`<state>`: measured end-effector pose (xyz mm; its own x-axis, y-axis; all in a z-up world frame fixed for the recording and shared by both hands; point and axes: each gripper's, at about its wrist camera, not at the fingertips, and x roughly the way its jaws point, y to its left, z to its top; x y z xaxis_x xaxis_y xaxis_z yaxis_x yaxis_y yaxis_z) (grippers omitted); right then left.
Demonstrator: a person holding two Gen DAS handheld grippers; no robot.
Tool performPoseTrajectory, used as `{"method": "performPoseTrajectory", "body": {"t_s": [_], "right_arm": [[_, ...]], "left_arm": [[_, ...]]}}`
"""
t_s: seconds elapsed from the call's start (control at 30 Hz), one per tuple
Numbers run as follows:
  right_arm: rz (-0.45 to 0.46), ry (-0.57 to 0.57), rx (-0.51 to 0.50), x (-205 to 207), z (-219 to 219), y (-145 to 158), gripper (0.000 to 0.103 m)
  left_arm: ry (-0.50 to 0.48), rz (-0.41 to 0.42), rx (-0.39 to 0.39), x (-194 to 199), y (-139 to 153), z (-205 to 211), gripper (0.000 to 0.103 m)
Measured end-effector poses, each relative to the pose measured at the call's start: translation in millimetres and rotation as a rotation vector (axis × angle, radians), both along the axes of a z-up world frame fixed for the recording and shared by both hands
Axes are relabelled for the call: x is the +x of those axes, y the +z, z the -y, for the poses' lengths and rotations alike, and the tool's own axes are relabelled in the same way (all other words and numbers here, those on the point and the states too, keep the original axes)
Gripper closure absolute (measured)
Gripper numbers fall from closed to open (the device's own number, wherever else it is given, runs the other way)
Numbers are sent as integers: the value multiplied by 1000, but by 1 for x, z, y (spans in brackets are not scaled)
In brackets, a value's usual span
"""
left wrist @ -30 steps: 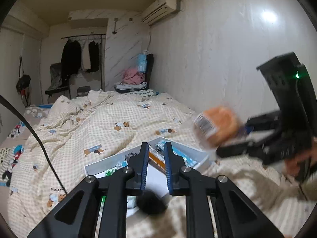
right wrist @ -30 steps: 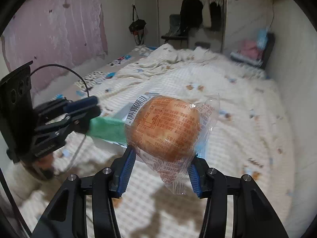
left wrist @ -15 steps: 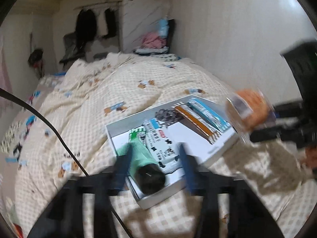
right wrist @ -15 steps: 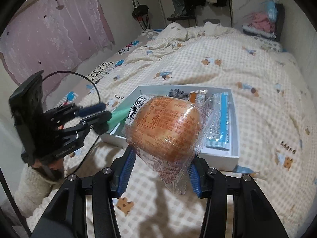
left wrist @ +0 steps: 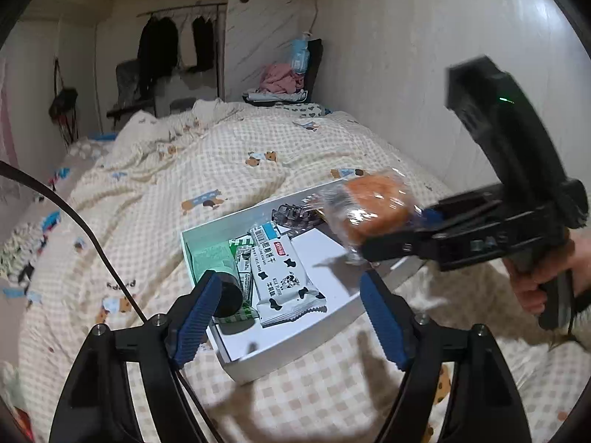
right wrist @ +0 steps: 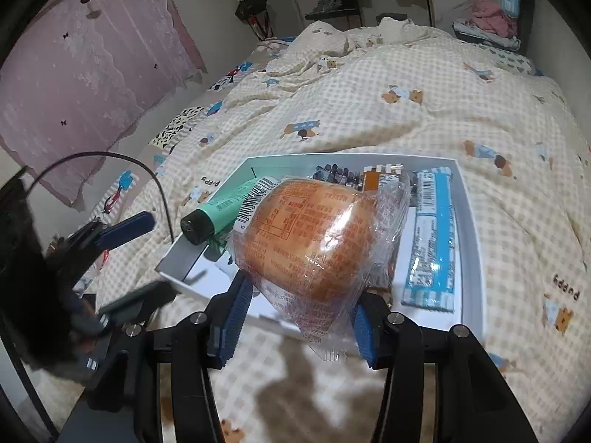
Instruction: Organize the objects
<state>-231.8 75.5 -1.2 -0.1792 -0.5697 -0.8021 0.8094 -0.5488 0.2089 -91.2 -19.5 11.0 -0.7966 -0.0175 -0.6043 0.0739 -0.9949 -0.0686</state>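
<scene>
A white box [left wrist: 295, 354] lies on the bed. Inside it are a green tube [left wrist: 212, 258] with a black cap along the left side, a cow-print milk packet [left wrist: 280, 277], a blue striped packet [right wrist: 430, 243] and a dark hair clip [left wrist: 291, 214]. My left gripper [left wrist: 291, 317] hovers over the box's near edge. Its jaws are opening wide with nothing pressed between them, and the tube's cap sits just past the left finger. My right gripper [right wrist: 301, 317] is shut on a wrapped orange bun [right wrist: 314, 243], held above the box's right half [left wrist: 373, 206].
The box rests on a cream checked duvet [right wrist: 369, 110] that covers the whole bed. A pale wall [left wrist: 406, 74] runs close along the right. A black cable [left wrist: 92, 243] trails on the left. A person's hand [left wrist: 532, 284] holds the right gripper. Clothes hang at the far end.
My left gripper went from shut on the green tube to wide open, and the tube now lies in the box. Both grippers sank. The right one brought the bun over the box.
</scene>
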Motion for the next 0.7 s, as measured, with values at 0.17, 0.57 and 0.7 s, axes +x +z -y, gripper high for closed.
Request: {"method": "performPoseTrajectory", "body": {"t_s": [0.17, 0.57, 0.7], "right_arm": [[-31, 39, -10, 10, -9, 5, 24], [-81, 101, -132, 74, -88, 34, 14], [-159, 80, -241, 94, -114, 36, 4]], "left_arm": [[-1, -48, -57, 10, 4, -14, 15], [-84, -142, -165, 27, 11, -48, 0], [-132, -128, -161, 26, 2, -57, 0]]}}
